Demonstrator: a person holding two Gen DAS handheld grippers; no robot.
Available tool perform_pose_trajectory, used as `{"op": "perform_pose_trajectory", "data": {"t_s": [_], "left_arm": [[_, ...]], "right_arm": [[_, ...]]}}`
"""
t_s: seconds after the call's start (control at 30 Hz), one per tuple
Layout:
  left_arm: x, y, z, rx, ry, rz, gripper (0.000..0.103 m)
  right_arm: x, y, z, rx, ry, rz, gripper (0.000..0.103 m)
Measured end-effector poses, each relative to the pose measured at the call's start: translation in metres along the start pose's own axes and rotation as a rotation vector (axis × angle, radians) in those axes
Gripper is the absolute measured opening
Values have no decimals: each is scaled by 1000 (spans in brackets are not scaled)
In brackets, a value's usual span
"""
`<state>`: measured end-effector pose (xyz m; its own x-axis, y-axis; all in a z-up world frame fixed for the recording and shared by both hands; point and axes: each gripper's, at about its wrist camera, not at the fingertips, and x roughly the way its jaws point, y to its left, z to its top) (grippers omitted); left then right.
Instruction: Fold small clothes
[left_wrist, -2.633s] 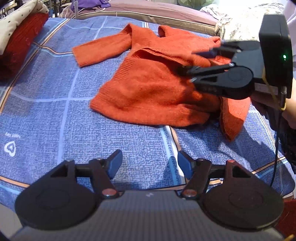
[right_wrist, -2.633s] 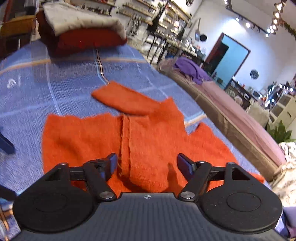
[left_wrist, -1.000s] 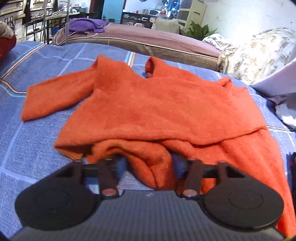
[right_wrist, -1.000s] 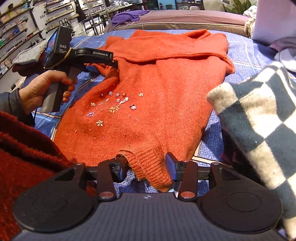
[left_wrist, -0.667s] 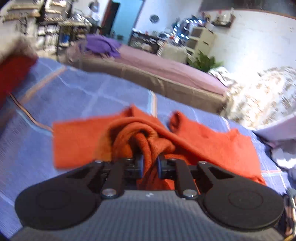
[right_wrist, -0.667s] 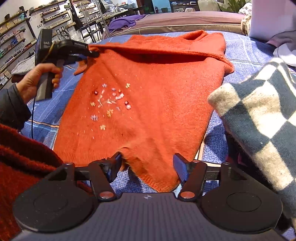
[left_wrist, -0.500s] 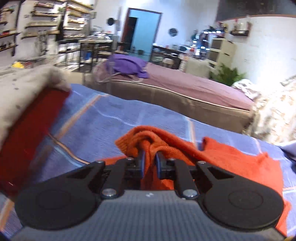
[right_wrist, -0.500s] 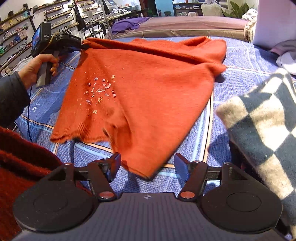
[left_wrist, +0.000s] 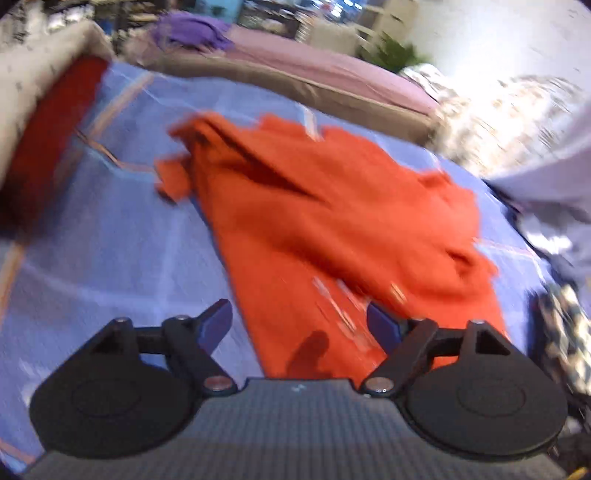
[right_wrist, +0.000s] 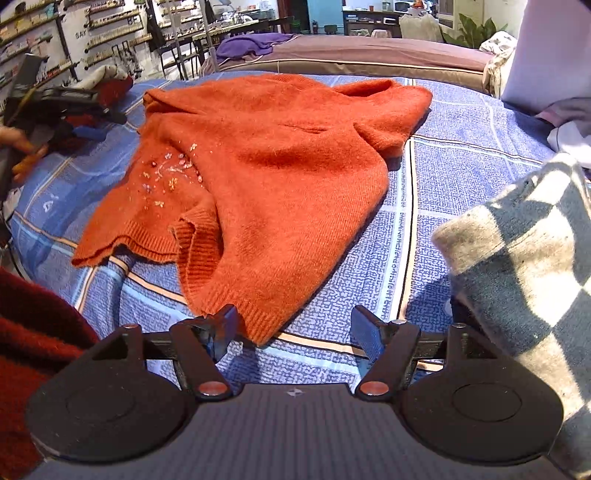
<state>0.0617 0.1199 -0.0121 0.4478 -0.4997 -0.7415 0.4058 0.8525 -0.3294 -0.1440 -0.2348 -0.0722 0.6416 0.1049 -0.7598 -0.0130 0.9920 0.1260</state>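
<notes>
An orange knit sweater (right_wrist: 280, 166) with small embroidered flowers (right_wrist: 170, 173) lies rumpled on the blue patterned bedspread (right_wrist: 461, 155), one hem corner folded over. My right gripper (right_wrist: 295, 328) stands open just short of the near hem, which lies by its left finger without being pinched. In the blurred left wrist view the sweater (left_wrist: 332, 206) spreads in front of my left gripper (left_wrist: 301, 325). Its jaws are opening, and the cloth passes below the gap without touching the pads. The left gripper (right_wrist: 103, 123) and the hand holding it also show at the far left of the right wrist view.
A grey and white checked cloth (right_wrist: 517, 240) lies close on the right, and dark red knitwear (right_wrist: 37, 332) at the near left. A red and cream pile (left_wrist: 44, 129) sits at the bedspread's left edge. A mauve bed (right_wrist: 369, 55) with a purple cloth (right_wrist: 251, 40) runs behind.
The left gripper, shut on a bunch of the sweater and carrying it up and leftward, has let go and opened. The sweater has dropped back rumpled. The right gripper released the hem and stays open.
</notes>
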Motion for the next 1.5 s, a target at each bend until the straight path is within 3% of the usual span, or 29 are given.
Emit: {"op": "perform_pose_trajectory", "data": {"t_s": [0.07, 0.2, 0.27, 0.3, 0.33, 0.4, 0.47, 0.57, 0.67, 0.77, 0.87, 1.0, 1.1, 1.2, 1.3, 1.37, 1.4, 1.43, 1.47, 1.5], "left_arm": [[-12, -14, -31, -14, 29, -46, 100], [-10, -23, -77, -78, 76, -108, 99], [0, -25, -94, -118, 117, -105, 78], [7, -28, -98, -125, 136, -94, 74], [10, -31, -101, -103, 114, -72, 73], [11, -40, -106, -62, 78, -18, 57], [13, -38, -105, -84, 62, 4, 14], [14, -27, -96, -162, 68, -39, 7], [3, -26, -86, -128, 33, -12, 6], [-14, -13, -76, -156, -17, 42, 6], [-31, 8, -68, -167, -65, 144, 6], [-52, 40, -65, -225, -94, 204, 3], [-62, 55, -66, -212, -110, 326, 0], [-66, 69, -69, -289, -87, 258, 2], [-61, 56, -71, -229, -65, 265, 11], [-55, 43, -74, -187, -44, 252, 24], [-53, 36, -76, -172, -34, 232, 27], [-48, 30, -77, -161, -24, 212, 36], [-44, 25, -78, -152, -15, 201, 47], [-39, 21, -79, -148, -11, 199, 51]], "right_arm": [[2, -1, -2, 2, 12, 2, 103], [8, -3, -2, 39, 33, 13, 103], [9, -2, -1, 43, 33, 23, 103], [9, 0, -2, 38, 35, 24, 103], [10, 2, -2, 33, 37, 23, 103], [9, 3, -3, 29, 37, 22, 103], [7, 2, -4, 37, 30, 15, 103], [7, -2, -5, 53, 34, 7, 103], [5, -4, -5, 52, 31, -5, 103], [5, -5, -6, 46, 31, -6, 103], [11, -1, -7, 10, 64, 7, 103], [18, 11, -9, -81, 84, 18, 103], [26, 17, -7, -130, 88, 14, 103], [33, 22, -5, -170, 66, 12, 103], [40, 26, 0, -183, -1, 0, 103], [44, 25, 7, -133, -36, -32, 103], [45, 24, 10, -112, -39, -19, 90], [44, 23, 12, -100, -51, -4, 65], [41, 24, 13, -107, -72, -5, 50], [36, 27, 13, -140, -89, -24, 34]]}}
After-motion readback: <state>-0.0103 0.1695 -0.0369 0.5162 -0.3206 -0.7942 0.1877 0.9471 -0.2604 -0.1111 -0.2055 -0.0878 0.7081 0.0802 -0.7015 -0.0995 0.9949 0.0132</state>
